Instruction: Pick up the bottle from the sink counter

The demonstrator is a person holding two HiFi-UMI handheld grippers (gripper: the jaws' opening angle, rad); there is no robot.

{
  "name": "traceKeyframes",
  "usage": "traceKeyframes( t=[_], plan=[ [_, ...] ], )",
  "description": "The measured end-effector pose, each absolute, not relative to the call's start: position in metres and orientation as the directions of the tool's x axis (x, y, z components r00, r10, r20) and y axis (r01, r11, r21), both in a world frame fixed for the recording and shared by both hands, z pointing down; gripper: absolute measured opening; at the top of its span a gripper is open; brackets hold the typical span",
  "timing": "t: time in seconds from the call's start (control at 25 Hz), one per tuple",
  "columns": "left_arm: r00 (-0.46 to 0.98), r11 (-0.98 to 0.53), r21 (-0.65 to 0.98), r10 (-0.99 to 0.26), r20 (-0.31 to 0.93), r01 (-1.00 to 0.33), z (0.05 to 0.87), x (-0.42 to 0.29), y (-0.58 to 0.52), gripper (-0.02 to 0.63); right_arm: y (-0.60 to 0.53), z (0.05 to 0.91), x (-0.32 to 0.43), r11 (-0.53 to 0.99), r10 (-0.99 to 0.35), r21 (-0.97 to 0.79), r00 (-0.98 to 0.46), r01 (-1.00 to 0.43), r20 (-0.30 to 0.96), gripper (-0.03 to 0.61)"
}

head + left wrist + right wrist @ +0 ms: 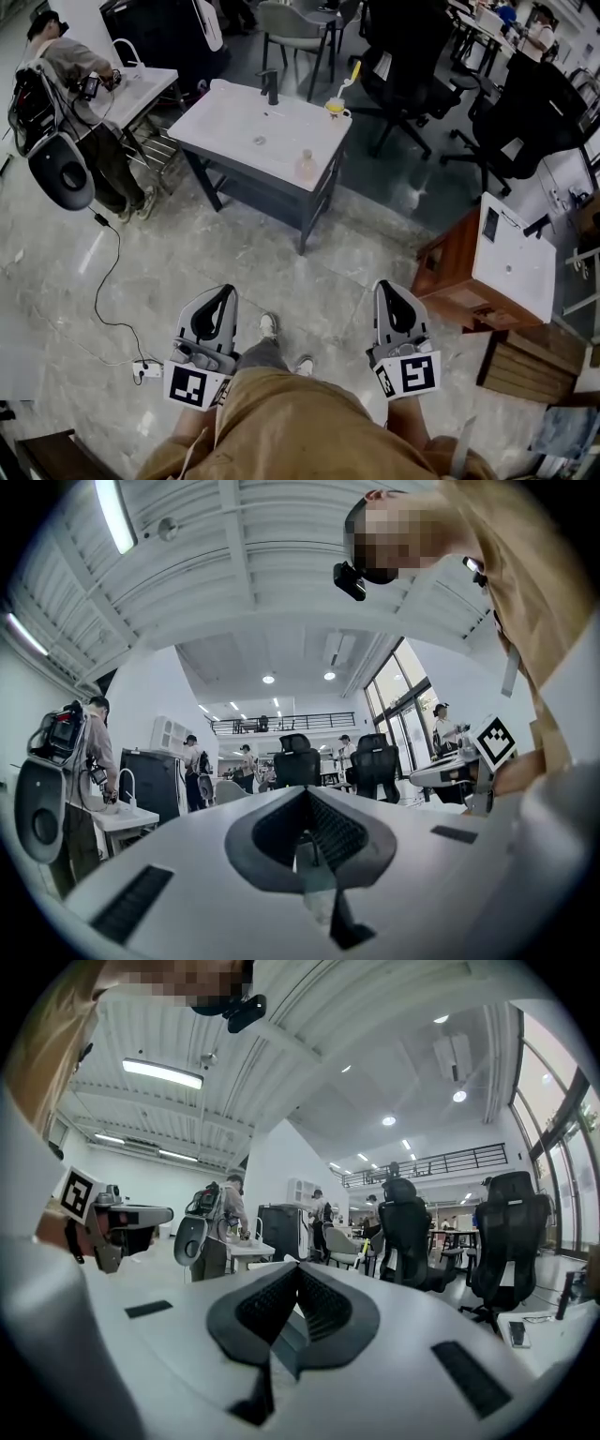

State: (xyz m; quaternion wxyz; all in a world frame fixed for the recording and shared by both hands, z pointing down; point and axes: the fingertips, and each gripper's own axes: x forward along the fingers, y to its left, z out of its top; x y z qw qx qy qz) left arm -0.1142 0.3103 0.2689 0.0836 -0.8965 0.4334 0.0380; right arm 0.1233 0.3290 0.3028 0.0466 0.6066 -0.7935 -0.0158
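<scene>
The bottle (306,167), small, pale and translucent, stands near the front right edge of the white sink counter (234,127), which has a dark faucet (271,86) at the back. Both grippers are held low by the person's waist, well short of the counter and pointing toward it. My left gripper (225,292) has its jaws together with nothing between them, as the left gripper view (305,836) also shows. My right gripper (386,287) is shut and empty too, its pads meeting in the right gripper view (298,1309).
A yellow cup (335,107) with a toothbrush sits at the counter's back right corner. At the left a person (70,66) works at a second sink stand (145,86). A wooden cabinet with a white top (511,262) stands right. Office chairs (412,56) are behind. A cable and power strip (145,369) lie on the floor.
</scene>
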Motion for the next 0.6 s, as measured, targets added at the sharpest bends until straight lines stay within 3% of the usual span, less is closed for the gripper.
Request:
traceKeyframes(
  t=[0.6],
  plan=[
    [0.653,-0.654,-0.025,-0.752,-0.091,-0.756,0.307,-0.15,0.131,0.002,0.157,0.316,0.088,0.245,-0.966,0.123,-0.23,-0.962,0.121,0.003]
  ],
)
